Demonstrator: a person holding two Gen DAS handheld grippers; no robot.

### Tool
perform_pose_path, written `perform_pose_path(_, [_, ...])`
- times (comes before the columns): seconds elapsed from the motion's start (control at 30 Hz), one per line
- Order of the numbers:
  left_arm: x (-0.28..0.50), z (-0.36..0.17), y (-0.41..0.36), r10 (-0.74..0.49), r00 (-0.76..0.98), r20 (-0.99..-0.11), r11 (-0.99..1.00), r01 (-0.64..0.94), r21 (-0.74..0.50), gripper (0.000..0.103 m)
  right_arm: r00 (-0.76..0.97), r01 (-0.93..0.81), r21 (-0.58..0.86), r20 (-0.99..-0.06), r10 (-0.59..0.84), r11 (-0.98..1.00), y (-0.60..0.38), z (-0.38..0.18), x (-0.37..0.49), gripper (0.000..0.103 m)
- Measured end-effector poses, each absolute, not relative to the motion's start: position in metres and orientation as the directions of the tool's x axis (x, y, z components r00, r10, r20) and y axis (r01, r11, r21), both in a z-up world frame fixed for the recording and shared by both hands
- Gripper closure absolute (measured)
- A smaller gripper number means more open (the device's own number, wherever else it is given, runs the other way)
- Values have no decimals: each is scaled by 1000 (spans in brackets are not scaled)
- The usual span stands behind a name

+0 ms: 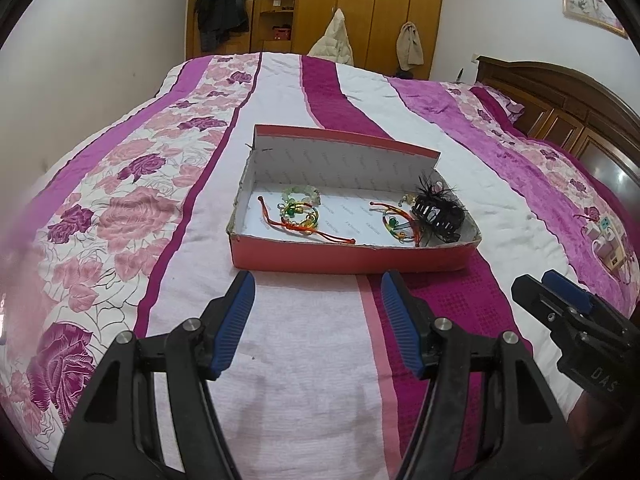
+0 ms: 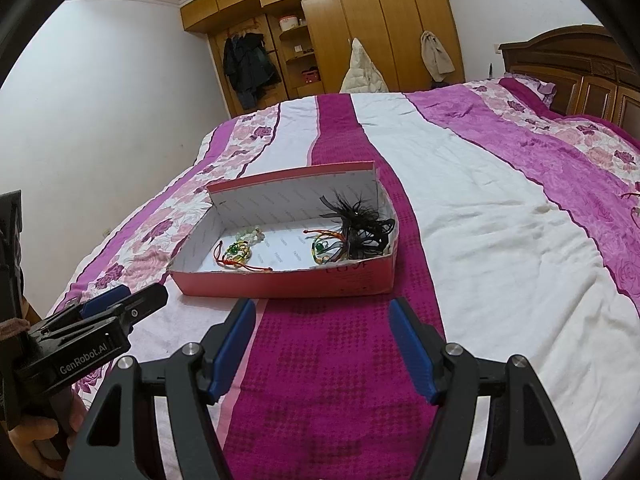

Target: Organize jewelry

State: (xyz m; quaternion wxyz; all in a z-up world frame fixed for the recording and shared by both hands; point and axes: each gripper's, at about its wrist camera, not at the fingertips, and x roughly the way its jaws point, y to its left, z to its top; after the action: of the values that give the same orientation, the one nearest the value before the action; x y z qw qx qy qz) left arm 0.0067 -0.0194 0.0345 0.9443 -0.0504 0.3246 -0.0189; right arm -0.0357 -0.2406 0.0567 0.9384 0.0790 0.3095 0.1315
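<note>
A red cardboard box (image 1: 352,258) with a white inside lies on the bed, also in the right wrist view (image 2: 280,284). Inside it, at the left, are a colourful corded bracelet (image 1: 302,216) (image 2: 236,256) and a pale green bead bracelet (image 1: 302,194). At the right are another colourful bracelet (image 1: 394,224) (image 2: 324,248) and a black feathered hair clip (image 1: 438,210) (image 2: 362,228). My left gripper (image 1: 318,286) is open and empty, just in front of the box. My right gripper (image 2: 322,312) is open and empty, also just in front of the box.
The bed has a pink, white and magenta floral cover (image 1: 168,216). A dark wooden headboard (image 1: 572,116) is at the right. Small items (image 1: 606,240) lie on the cover at far right. Wooden wardrobes (image 2: 360,28) with hanging clothes stand behind the bed.
</note>
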Motion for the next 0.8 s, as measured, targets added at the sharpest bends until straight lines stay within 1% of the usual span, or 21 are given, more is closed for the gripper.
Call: perform_pose_path(0.8, [6, 35, -20, -67, 789, -610, 994, 1, -108, 45, 772, -200, 229, -562, 297, 953, -239, 57, -36, 31])
